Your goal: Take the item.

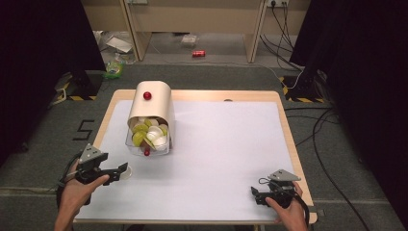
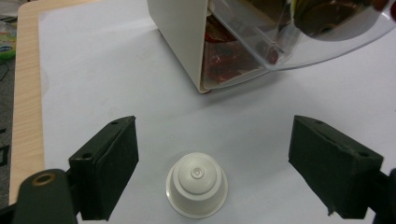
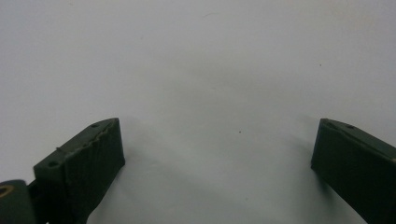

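The table (image 1: 288, 139) carries a white sheet (image 1: 226, 154) that covers nearly all of its pale wooden top.

Beyond the left gripper (image 1: 121, 172), up the sheet from its jaws, stands a cream capsule dispenser (image 1: 153, 103) with a rounded top and a red knob on it. Its clear plastic drawer (image 1: 148, 144) is pulled out toward the gripper and holds a heap of green and white capsules. In the left gripper view the dispenser's cream side wall (image 2: 180, 37) and the clear drawer (image 2: 327, 46) rise just past the jaw tips, to the upper right.

The left gripper sits at the near left of the sheet, a hand (image 1: 79, 192) wrapped round its body. Its jaws stand released, spread wide.

Between those jaws, touching neither pad, stands a white capsule (image 2: 197, 183). It is a small plastic cup turned upside down: a broad flat rim lies on the sheet, the walls taper upward, and the rounded closed end has a raised ring with a tiny dimple at its centre. It is plain white all over. There is a clear gap to the left pad and a wider one to the right pad. In the high view the capsule (image 1: 126, 172) shows just at the jaw tips.

The right gripper (image 3: 215, 154) rests well apart, at the near right of the sheet, jaws likewise spread with bare sheet between them.
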